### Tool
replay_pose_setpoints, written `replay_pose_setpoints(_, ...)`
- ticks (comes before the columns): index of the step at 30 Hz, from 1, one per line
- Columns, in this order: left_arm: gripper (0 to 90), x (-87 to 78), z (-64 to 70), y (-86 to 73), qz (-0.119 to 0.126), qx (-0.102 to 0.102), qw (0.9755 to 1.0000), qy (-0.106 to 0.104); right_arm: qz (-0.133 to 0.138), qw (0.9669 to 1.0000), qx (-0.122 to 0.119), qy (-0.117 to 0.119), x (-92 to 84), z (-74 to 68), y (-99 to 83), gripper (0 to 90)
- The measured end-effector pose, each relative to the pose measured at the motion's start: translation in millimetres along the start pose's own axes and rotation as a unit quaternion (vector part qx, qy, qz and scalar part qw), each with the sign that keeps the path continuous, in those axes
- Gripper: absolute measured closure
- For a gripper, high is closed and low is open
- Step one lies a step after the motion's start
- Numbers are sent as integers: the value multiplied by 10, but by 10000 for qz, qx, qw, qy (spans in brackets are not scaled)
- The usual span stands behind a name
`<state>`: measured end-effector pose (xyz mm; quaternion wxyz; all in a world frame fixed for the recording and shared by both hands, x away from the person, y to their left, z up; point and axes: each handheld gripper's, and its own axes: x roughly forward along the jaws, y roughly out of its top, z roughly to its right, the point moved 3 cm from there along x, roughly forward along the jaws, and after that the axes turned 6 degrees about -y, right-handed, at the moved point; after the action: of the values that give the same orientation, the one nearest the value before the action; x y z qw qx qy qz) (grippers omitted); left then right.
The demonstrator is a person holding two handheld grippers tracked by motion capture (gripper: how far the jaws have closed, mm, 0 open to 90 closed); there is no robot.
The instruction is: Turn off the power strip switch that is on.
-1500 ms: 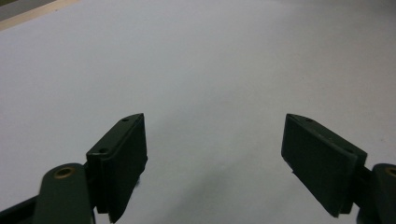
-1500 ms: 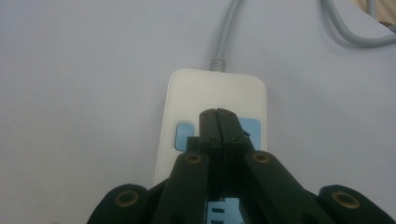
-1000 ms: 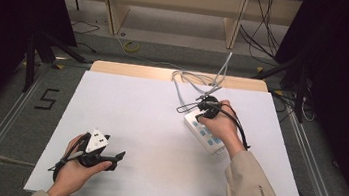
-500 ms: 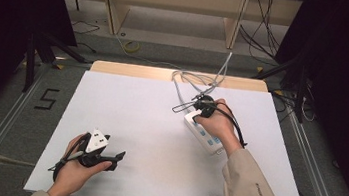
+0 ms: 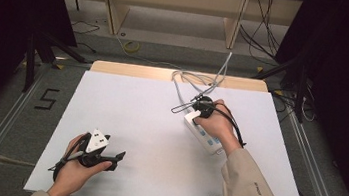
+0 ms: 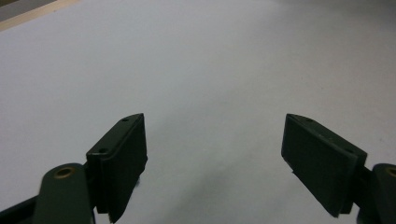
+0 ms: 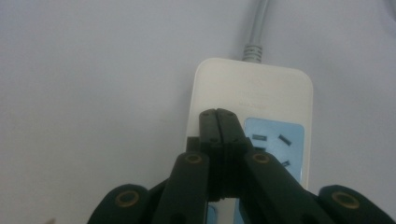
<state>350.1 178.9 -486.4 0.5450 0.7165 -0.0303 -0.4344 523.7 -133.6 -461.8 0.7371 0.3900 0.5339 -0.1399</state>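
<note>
Presently: right tongs [image 7: 218, 114] closed, empty, pressing onto white blue-socketed plastic power strip [image 7: 266, 93]; left tongs [image 6: 215, 161] wide open, empty, idle above white table [image 6: 196, 70].

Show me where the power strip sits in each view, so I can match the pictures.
High view: the power strip lies right of centre on the table, partly under the right hand.
Left gripper view: bare white table between open fingers; no strip there.
Right gripper view: centre-right, its grey cord leaving at the top.
Shared landmark: the white table.
</note>
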Motion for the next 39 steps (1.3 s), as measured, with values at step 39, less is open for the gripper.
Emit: replay_pose_setpoints(39, 221, 6, 19, 8, -6, 31, 10000, -10, -242, 9996, 49, -136, 11, -37, 48, 900)
